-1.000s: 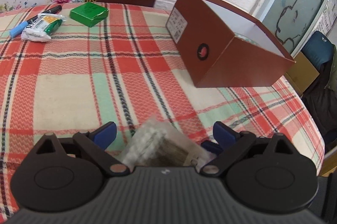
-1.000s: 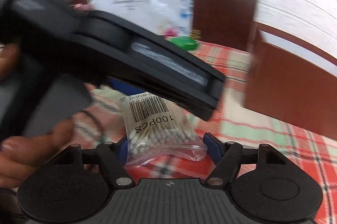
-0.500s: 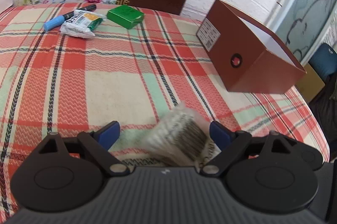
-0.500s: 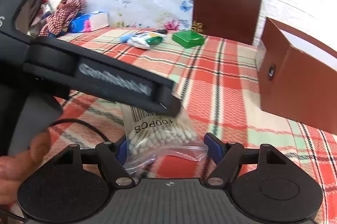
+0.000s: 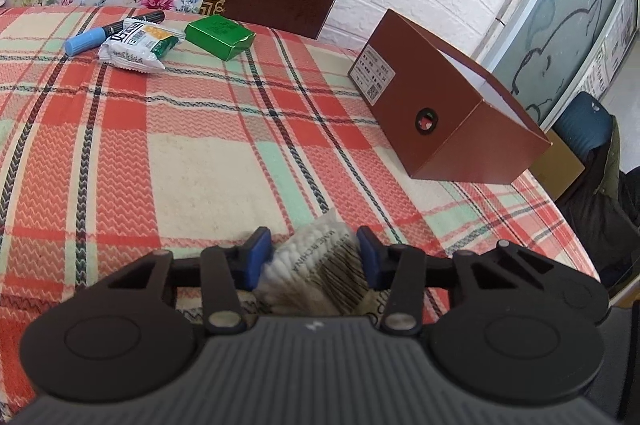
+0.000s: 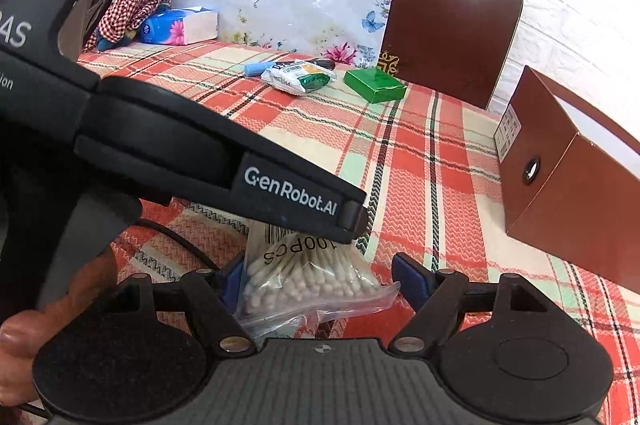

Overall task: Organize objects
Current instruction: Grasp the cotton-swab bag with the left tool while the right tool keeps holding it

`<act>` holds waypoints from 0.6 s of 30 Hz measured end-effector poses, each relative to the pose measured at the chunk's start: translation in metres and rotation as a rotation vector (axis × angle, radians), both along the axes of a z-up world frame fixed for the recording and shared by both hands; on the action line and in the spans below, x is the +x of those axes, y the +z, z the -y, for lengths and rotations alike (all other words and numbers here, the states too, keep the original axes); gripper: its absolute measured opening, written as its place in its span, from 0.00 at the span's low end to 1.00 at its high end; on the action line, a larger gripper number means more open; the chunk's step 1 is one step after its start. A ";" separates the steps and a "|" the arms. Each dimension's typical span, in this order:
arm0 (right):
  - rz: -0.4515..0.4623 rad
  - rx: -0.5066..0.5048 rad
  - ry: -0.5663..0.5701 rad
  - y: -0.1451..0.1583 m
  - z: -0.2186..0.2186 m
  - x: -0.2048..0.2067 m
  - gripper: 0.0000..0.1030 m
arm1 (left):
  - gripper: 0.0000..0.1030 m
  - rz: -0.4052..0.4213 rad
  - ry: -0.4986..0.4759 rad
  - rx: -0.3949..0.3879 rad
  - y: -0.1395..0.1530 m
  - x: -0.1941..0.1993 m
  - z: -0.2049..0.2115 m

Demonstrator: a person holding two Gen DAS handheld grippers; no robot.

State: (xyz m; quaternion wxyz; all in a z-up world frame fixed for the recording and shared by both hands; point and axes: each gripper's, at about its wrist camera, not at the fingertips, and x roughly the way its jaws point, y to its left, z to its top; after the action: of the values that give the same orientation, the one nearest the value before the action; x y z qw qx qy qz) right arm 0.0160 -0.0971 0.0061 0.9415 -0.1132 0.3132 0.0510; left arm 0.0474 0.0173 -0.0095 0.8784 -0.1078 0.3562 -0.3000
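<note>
Your left gripper has just been closing, now clamping the swab bag; your right gripper is released around it. Slack plastic may slip before the box at two o'clock.

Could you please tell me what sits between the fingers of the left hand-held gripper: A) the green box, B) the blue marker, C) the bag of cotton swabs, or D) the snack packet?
C: the bag of cotton swabs sits pinched between the left hand-held gripper fingers.

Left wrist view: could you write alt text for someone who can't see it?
The left tool, its jaws just closed, grips a bag of cotton swabs over a plaid tablecloth. Beyond lie an open brown box, a green box and a snack packet.
</note>
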 end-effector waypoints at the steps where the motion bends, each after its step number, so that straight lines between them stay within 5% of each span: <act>1: 0.002 -0.005 -0.005 0.000 0.000 0.000 0.75 | 0.44 -0.002 0.002 -0.007 -0.001 0.000 -0.001; 5: -0.006 0.001 -0.023 -0.001 0.003 0.003 0.78 | 0.43 -0.009 0.005 -0.028 -0.003 0.002 -0.005; 8: -0.034 0.022 -0.009 0.004 0.001 0.006 0.66 | 0.50 -0.003 0.006 -0.024 -0.003 0.001 -0.005; 10: -0.029 -0.001 0.018 0.007 -0.007 0.006 0.43 | 0.57 0.006 -0.003 -0.025 -0.003 0.000 -0.005; 18: 0.003 -0.091 0.053 0.003 -0.024 0.006 0.44 | 0.48 -0.008 0.045 -0.064 -0.004 0.004 -0.017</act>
State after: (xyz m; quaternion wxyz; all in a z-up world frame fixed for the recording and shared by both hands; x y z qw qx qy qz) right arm 0.0224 -0.0726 0.0088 0.9342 -0.1642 0.3106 0.0616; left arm 0.0512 0.0345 -0.0136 0.8794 -0.1451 0.3475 -0.2911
